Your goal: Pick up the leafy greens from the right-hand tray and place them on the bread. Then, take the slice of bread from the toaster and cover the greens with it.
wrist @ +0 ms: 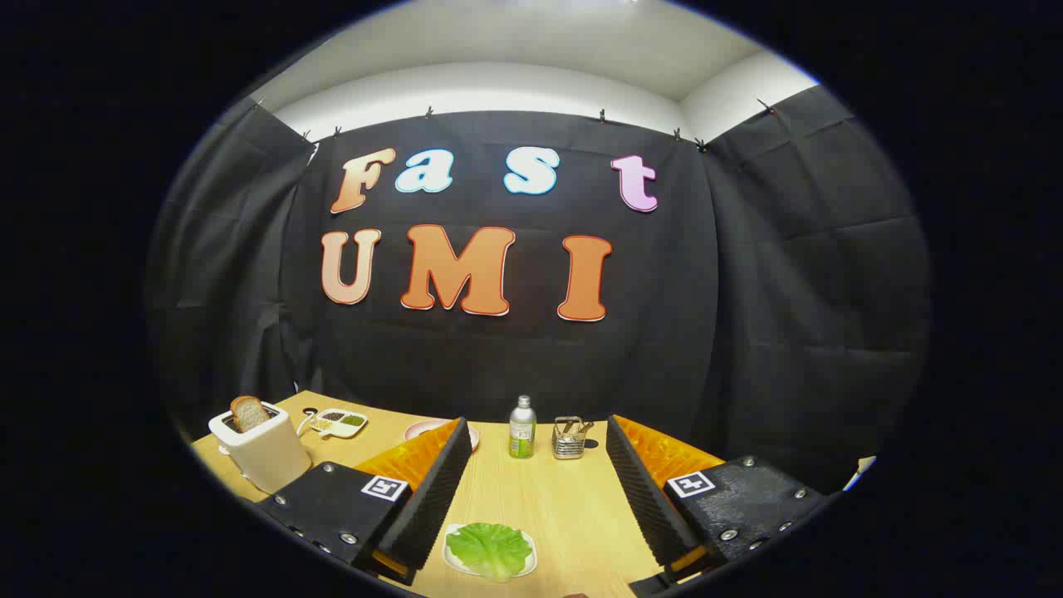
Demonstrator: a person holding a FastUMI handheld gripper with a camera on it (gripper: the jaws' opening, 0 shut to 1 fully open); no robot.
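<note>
Between my spread fingers (531, 490) lies the lettuce (490, 548) on its plate (529, 565). Bread (247, 412) stands in the toaster (262, 453) beyond my left finger.

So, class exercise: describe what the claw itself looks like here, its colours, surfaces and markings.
The claw has two fingers lined with black ridged foam pads, backed in orange. Each sits on a black textured block with silver screws and a square black-and-white marker on top.

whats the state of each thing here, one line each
gripper: open, holding nothing
leafy greens: on their white tray, between the fingers, untouched
bread slice: upright, sticking out of the toaster
toaster: upright, left of the fingers
bottle: upright, capped
wire basket: upright beside the bottle
</note>
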